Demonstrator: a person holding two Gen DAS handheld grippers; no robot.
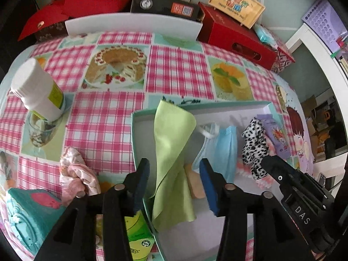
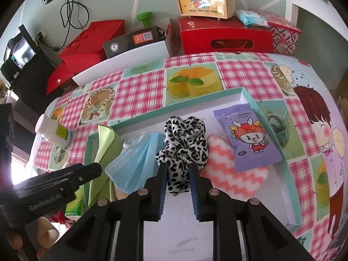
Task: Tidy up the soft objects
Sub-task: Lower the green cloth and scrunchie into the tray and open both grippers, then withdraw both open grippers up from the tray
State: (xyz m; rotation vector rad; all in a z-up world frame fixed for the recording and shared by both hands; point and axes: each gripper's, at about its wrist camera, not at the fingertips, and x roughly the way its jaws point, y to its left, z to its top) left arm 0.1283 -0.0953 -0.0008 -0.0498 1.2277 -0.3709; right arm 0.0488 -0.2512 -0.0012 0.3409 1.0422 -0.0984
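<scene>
Both wrist views look steeply down, close over the shallow box on the counter; its edges probably distort.

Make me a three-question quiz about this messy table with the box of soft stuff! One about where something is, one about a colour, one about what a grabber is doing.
1. Where is the purple wipes packet?
A. inside the shallow teal-rimmed box
B. on the red gift box
C. under the white bottle

2. What colour is the thin cloth draped over the box's rim?
A. red
B. light green
C. black

3. What is between the right gripper fingers?
A. nothing
B. the blue face mask
C. the black-and-white spotted scrunchie

Answers: 1 A, the packet lies on the box's white floor. 2 B, it shows light green in both views. 3 C, the scrunchie sits between the blue pads.
</scene>
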